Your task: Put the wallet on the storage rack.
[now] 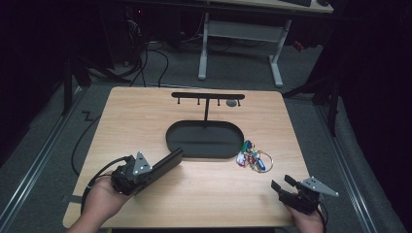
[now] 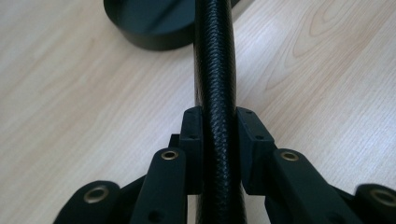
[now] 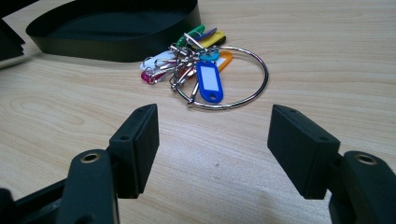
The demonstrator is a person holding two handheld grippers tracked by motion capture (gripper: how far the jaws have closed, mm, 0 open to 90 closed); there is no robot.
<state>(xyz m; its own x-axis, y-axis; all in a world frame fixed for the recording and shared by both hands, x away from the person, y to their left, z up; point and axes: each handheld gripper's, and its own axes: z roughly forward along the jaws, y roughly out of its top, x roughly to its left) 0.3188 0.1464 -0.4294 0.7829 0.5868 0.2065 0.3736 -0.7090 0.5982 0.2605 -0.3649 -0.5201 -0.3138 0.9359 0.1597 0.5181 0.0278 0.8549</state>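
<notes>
Gripping a flat black wallet [image 1: 167, 161] edge-on, the left gripper [image 1: 154, 169] sits over the table's [image 1: 145, 116] near-left part, its jaws pressed against both faces of the textured leather, as the left gripper view shows [image 2: 215, 140]. The wallet [image 2: 215, 70] juts forward from the jaws, and in the high view its far end reaches up to the near-left rim of the oval black tray [image 1: 204, 141]; whether the two touch cannot be told. Bare wood lies to the left of that hand out to the table's left edge, and more bare wood spreads between the two hands along the near side.

Behind the tray stands a black T-shaped key rack [image 1: 208, 96] near the far edge, its post rising from the tray's back.

Just right of the tray's near-right curve lies a bunch of keys with coloured tags [image 1: 252, 158] on a large metal ring, flat on the wood. In the right gripper view the bunch [image 3: 205, 70] lies ahead of the jaws, slightly left of centre, close beside the tray wall [image 3: 116, 44], with open tabletop between it and the pads.

At the near-right corner the right gripper [image 1: 283, 183] rests with its jaws spread wide and nothing between them [image 3: 212, 154], well apart from the keys. Little table remains to its right before the edge.
</notes>
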